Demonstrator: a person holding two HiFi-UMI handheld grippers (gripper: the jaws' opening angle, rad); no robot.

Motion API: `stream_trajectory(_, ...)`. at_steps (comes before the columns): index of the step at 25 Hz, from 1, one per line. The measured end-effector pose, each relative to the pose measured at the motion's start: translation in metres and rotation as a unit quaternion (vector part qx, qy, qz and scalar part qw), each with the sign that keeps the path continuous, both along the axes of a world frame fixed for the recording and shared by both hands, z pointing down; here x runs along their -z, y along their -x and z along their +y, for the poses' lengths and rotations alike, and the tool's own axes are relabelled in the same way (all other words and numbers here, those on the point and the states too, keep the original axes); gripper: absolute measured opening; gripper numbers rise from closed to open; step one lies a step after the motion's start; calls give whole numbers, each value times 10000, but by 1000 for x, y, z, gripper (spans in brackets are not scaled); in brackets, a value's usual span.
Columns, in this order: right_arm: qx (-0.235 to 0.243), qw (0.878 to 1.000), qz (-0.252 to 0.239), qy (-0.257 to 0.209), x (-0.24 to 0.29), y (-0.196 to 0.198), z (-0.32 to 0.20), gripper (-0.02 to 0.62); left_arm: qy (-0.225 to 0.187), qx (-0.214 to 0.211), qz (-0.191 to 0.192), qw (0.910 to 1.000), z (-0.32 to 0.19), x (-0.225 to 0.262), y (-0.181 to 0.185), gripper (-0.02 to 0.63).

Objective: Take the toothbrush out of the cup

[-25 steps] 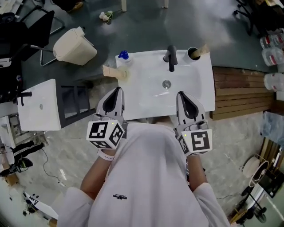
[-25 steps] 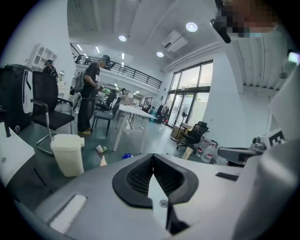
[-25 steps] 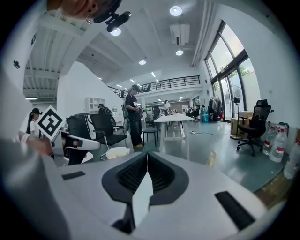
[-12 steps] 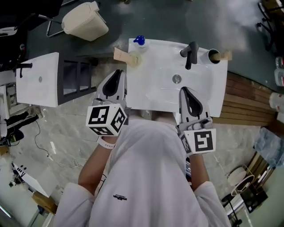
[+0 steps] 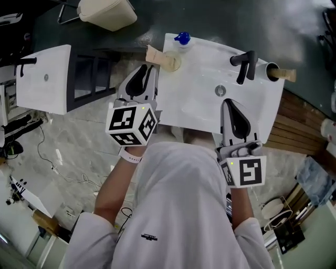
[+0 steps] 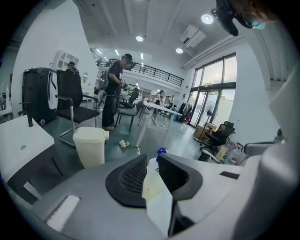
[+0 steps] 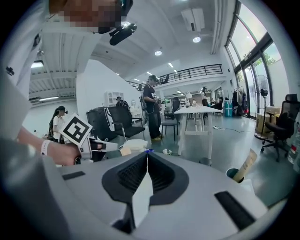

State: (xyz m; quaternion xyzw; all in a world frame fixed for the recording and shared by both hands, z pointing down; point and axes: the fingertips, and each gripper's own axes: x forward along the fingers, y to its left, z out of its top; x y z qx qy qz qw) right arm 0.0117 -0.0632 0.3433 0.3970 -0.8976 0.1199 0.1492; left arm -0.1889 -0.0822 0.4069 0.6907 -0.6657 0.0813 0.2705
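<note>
A dark cup [image 5: 271, 70] stands at the far right corner of the white sink [image 5: 199, 100], with the tan toothbrush [image 5: 286, 75] sticking out of it to the right. In the right gripper view the cup [image 7: 232, 174] and the leaning toothbrush [image 7: 246, 165] show at the right. My right gripper [image 5: 229, 103] hovers over the sink's near edge, well short of the cup, jaws closed tip to tip. My left gripper [image 5: 148, 71] is at the sink's left edge, jaws a narrow gap apart with nothing between them.
A black faucet [image 5: 244, 65] stands just left of the cup. A blue-capped bottle [image 5: 182, 38] and a tan item by a round dish [image 5: 169, 61] sit at the sink's far left. A beige bin [image 5: 107, 11], a second white basin [image 5: 42, 79] and wooden decking [image 5: 296, 123] surround it.
The head view has swung, so the sink now sits further right and lower in the picture. My left gripper has come up to the sink's left edge. Neither gripper holds anything.
</note>
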Motion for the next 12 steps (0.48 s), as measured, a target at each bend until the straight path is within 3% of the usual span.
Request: stream_trajectory(12,18,9997,142,178,-15,14,-14,7,224,52,-7,9997,-20,-38,23,87)
